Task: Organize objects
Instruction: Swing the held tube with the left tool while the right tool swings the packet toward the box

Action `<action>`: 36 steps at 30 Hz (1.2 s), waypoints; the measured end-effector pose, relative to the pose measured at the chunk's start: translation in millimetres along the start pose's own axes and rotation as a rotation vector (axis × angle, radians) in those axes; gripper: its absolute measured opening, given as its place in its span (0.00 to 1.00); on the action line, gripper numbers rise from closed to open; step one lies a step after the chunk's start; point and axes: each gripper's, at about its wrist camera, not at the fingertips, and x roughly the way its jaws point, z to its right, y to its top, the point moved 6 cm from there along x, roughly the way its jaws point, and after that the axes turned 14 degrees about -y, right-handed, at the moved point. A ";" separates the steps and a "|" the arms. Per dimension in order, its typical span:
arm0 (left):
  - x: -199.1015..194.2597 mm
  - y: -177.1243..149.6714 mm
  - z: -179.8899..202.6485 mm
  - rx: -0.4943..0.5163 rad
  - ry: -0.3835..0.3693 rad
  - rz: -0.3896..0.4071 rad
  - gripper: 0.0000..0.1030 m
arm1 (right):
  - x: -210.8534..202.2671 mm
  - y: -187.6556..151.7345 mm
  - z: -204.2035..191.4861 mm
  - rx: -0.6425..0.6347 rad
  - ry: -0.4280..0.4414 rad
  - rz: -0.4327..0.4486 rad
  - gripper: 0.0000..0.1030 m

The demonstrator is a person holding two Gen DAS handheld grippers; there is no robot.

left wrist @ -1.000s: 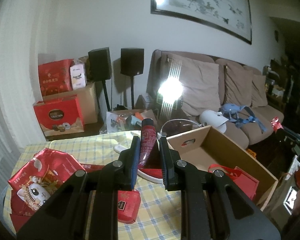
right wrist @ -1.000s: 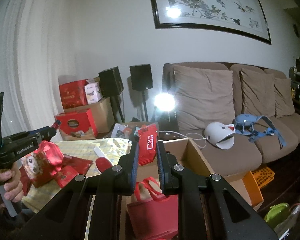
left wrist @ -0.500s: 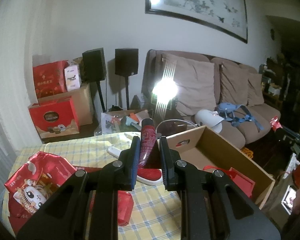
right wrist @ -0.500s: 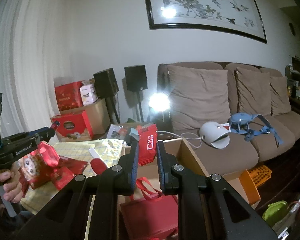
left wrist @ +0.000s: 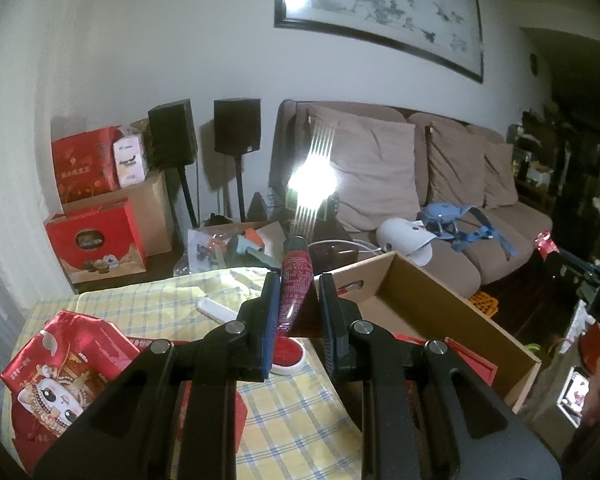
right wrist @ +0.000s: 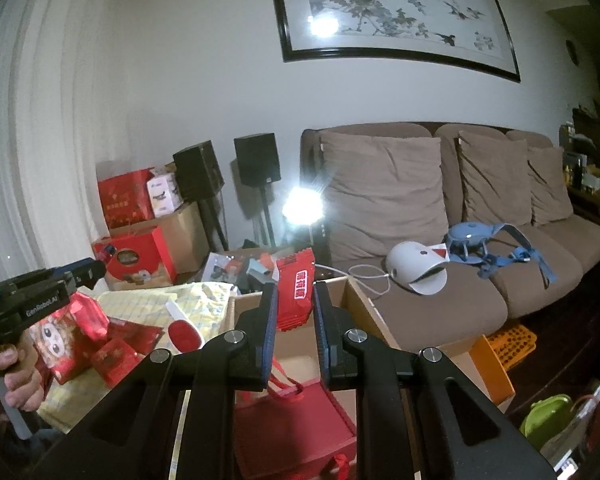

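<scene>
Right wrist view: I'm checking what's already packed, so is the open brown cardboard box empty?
No, a red paper gift bag with rope handles lies inside the open brown cardboard box, below the right gripper.

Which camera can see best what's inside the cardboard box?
The right wrist view: it looks down into the cardboard box and shows the red bag inside. The left wrist view sees mostly the box's side wall and a red corner.
</scene>
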 end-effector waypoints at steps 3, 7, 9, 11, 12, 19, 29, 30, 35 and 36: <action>1.4 0.6 3.0 0.003 -0.006 -0.001 0.17 | -1.7 0.8 0.5 0.002 -0.004 0.003 0.16; 3.4 1.5 6.1 0.006 -0.014 -0.003 0.17 | -1.2 1.2 2.8 0.003 -0.010 0.002 0.16; 4.5 1.8 7.4 0.004 -0.019 -0.005 0.17 | -1.4 1.5 3.3 0.003 -0.014 0.002 0.16; 5.7 2.0 8.8 0.005 -0.025 -0.004 0.17 | -1.3 1.4 6.2 0.004 -0.018 0.001 0.16; 5.7 2.2 9.7 0.006 -0.027 -0.004 0.17 | -0.5 1.7 7.6 0.006 -0.021 0.000 0.16; 7.1 1.8 12.3 0.010 -0.041 -0.005 0.17 | 0.2 0.1 22.1 0.020 -0.047 -0.006 0.16; 10.1 4.2 22.4 0.017 -0.059 -0.001 0.17 | -0.2 0.2 40.6 0.046 -0.078 -0.007 0.16; 10.4 4.7 23.6 0.016 -0.062 0.000 0.17 | -0.5 0.1 41.5 0.047 -0.082 -0.007 0.16; 12.1 6.5 31.6 0.012 -0.080 0.004 0.17 | -2.4 2.3 44.7 0.048 -0.097 -0.002 0.16; 12.2 6.8 33.6 0.015 -0.083 0.004 0.17 | -2.6 2.2 45.0 0.048 -0.098 -0.002 0.16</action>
